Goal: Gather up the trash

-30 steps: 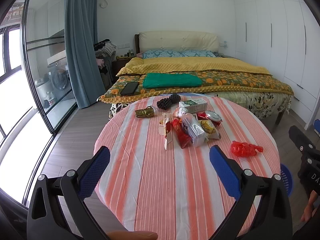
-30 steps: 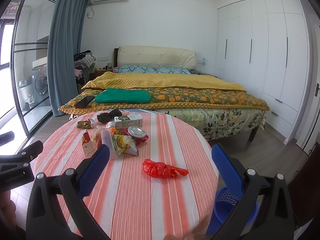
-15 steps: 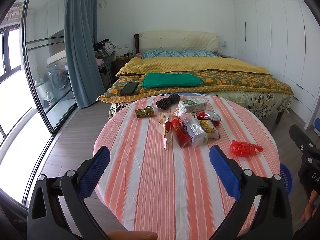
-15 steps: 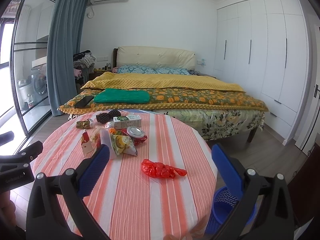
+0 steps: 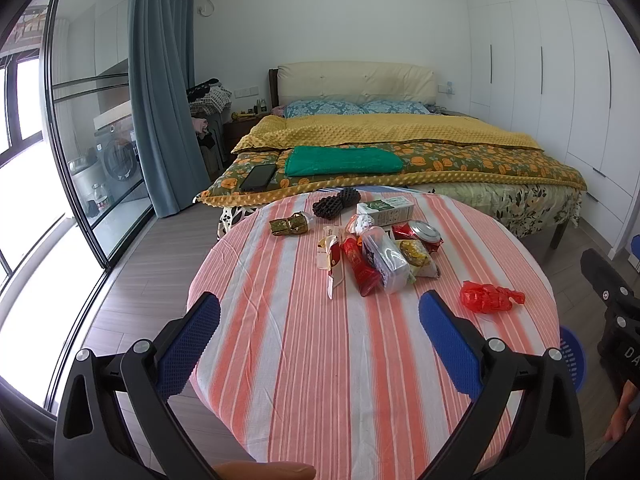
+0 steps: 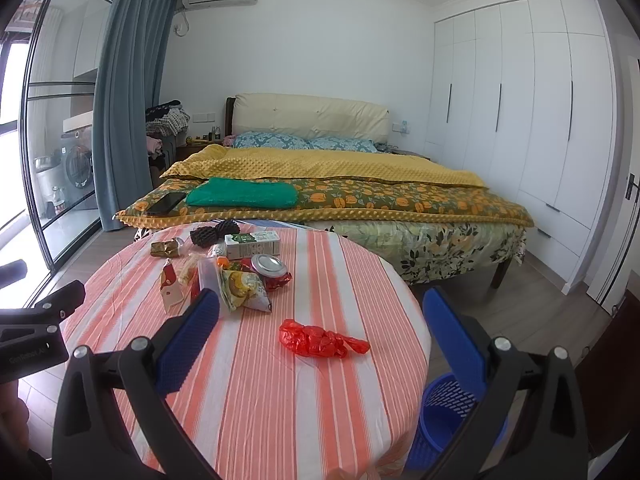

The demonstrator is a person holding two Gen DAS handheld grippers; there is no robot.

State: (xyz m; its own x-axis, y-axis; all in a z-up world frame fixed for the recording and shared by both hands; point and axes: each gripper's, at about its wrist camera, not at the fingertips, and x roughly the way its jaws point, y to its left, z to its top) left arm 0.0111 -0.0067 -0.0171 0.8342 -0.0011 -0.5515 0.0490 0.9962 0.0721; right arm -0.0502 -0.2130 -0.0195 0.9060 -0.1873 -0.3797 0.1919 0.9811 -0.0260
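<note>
Two spread grippers, red wrapper (image 6: 320, 339) between right gripper (image 6: 320, 334) fingers

Both wrist cameras look forward over the round table (image 5: 360, 360) toward the bed (image 5: 400, 140). The left sits at the near-left edge, the right at the near-right, above the bin (image 6: 452, 416). The 2 views share the trash pile (image 5: 380, 256) and the red bag (image 6: 320, 338).

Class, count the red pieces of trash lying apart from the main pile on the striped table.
1: the crumpled red plastic bag lies alone on the table's right side, nearest the blue plastic basket. Red wrappers inside the pile may hide others.
</note>
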